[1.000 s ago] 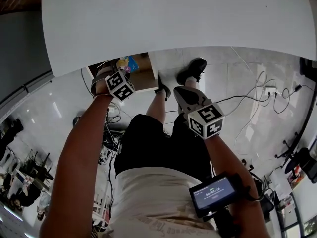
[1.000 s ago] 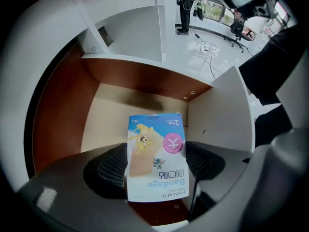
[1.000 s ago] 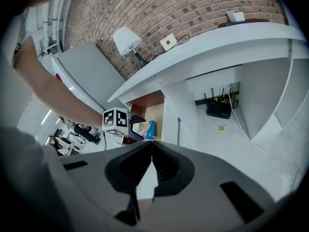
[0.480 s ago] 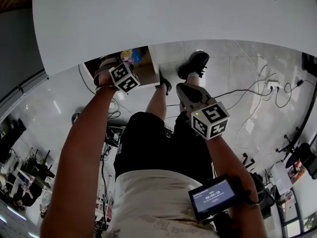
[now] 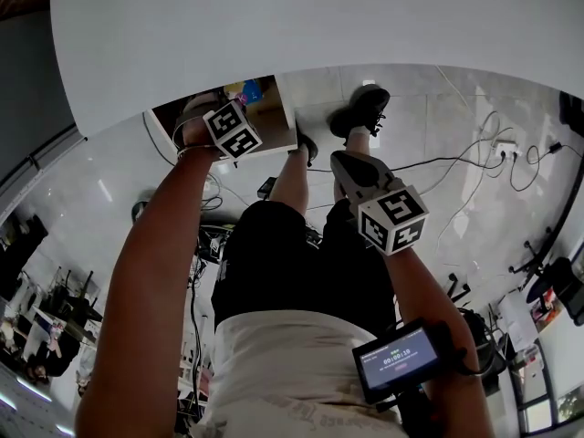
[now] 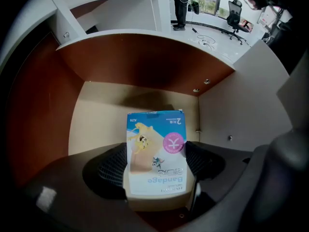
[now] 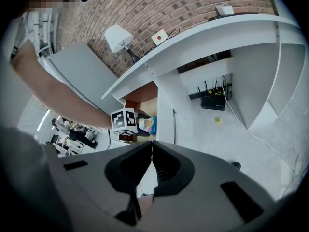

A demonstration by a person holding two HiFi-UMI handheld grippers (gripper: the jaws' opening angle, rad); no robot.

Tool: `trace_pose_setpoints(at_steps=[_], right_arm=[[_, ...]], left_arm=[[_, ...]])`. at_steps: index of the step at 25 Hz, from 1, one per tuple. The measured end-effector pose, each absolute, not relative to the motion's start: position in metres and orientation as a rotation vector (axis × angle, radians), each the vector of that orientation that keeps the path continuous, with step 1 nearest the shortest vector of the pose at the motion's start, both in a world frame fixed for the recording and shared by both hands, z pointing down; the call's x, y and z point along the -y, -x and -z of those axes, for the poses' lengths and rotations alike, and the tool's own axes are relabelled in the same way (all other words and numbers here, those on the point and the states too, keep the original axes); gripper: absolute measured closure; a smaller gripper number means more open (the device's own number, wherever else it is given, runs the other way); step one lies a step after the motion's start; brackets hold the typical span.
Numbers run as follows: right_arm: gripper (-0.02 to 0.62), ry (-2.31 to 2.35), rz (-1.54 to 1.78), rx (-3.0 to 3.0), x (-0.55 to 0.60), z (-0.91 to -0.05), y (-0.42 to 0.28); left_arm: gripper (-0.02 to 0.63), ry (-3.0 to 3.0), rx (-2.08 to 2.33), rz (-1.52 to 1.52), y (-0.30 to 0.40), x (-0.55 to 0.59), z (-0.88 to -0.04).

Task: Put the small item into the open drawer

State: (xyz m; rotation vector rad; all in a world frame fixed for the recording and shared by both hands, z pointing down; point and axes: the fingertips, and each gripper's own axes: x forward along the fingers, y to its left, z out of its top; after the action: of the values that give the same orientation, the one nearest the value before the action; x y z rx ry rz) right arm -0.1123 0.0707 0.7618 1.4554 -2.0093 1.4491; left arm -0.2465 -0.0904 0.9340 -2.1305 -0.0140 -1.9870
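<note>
Your left gripper [image 6: 157, 177] is clamping the small blue-and-white cardboard bandage box [image 6: 155, 151] between its two black ribbed pads, one pad pressing on each side. You are holding the box inside the open wooden drawer [image 6: 99, 115], above its pale tan floor, with the reddish-brown walls rising to the left and behind and a white panel standing to the right. Whether the box is touching the drawer floor cannot be told.

The box is showing the word "Bandage" in blue letters, upside down to the gripper camera. A mirrored-looking "2" is sitting at its far right corner, and a round pink badge with a white symbol is lying beside a cartoon picture. The smaller print is too fine to read.

Your right gripper [image 7: 151, 151] is hanging empty with its jaws pressed together, well apart from the drawer and out over your legs. From its view, the left gripper's marker cube [image 7: 123, 120] is showing at the drawer mouth.

The drawer is sticking out from under a broad white desk top [image 5: 319, 26]. You are standing on a glossy white tiled floor [image 5: 474, 208] with dark cables [image 5: 479, 158] trailing across it. A red brick wall [image 7: 193, 4] is rising behind the desk, with a white lamp [image 7: 118, 36] on top and a black router [image 7: 212, 102] underneath.
</note>
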Motion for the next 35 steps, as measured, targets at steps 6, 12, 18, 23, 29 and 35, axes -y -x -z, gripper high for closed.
trace_pose_setpoints(at_steps=[6,12,18,23,29,35], right_arm=[[0.589,-1.442,-1.456,2.009,-0.065,-0.761,0.118],[0.589,-1.413,-1.456,1.995,-0.064,-0.763,0.123],[0.589,-1.425,-1.449,1.980,-0.057,-0.762,0.121],[0.589,-1.401,-1.428,1.990,-0.053,-0.759,0.122],[0.589,-1.370,-1.402,2.007,-0.052,-0.749,0.121],[0.589,-1.349,-1.364,1.999,-0.055,-0.737,0.119]], left_arm=[[0.225,2.125,-0.023,1.981,0.254,0.090,-0.929],[0.227,2.144,-0.075,1.963,0.264,0.091,-0.920],[0.227,2.197,-0.108,1.956,0.272,0.085,-0.900],[0.291,2.212,-0.154,1.956,0.277,0.078,-0.889],[0.372,2.226,-0.191,1.936,0.275,0.066,-0.872],[0.468,2.249,-0.198,1.942,0.282,0.057,-0.855]])
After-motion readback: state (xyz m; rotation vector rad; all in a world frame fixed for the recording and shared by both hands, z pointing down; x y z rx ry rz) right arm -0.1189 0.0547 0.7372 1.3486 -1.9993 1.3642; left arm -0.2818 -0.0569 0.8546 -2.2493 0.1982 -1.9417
